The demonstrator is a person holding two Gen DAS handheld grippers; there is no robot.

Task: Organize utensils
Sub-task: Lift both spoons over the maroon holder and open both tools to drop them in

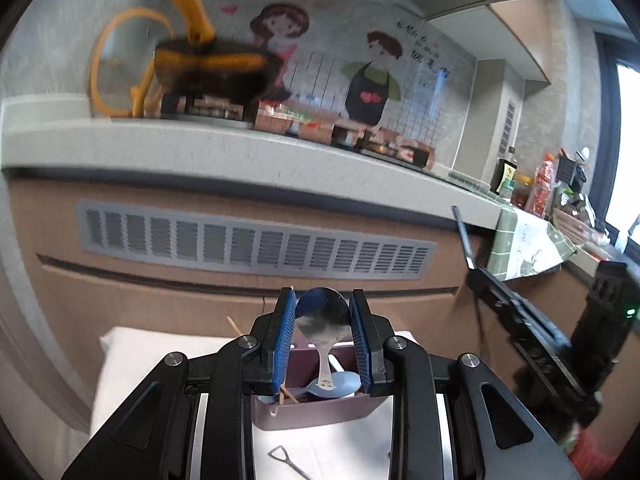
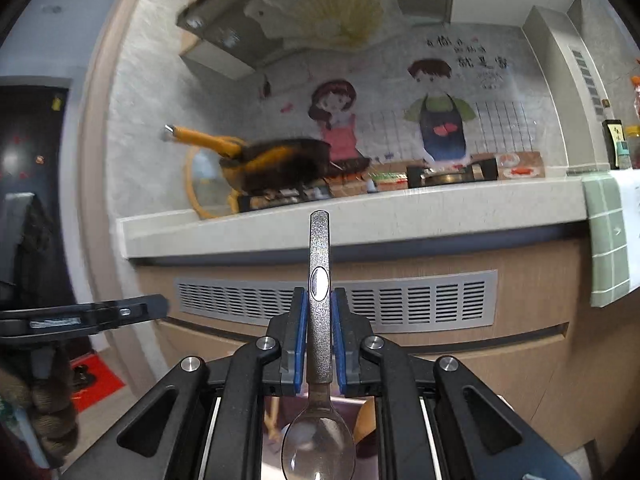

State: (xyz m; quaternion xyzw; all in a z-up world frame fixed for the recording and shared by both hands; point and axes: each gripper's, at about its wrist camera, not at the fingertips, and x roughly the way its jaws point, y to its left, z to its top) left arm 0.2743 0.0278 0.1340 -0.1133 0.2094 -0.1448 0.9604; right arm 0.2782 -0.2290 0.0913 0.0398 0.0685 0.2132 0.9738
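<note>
A home kitchen: a wok on a gas hob at frame centre, a range hood upper left, sauce bottles at right, cartoon cooks on the backsplash.

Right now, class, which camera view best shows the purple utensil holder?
The left wrist view: the purple utensil holder sits below the left gripper, spoons and chopsticks inside. The right wrist view shows only a sliver of it behind the held spoon.

Both wrist cams look forward along their fingers, facing the kitchen counter from nearby, sharing the wall mural.
</note>
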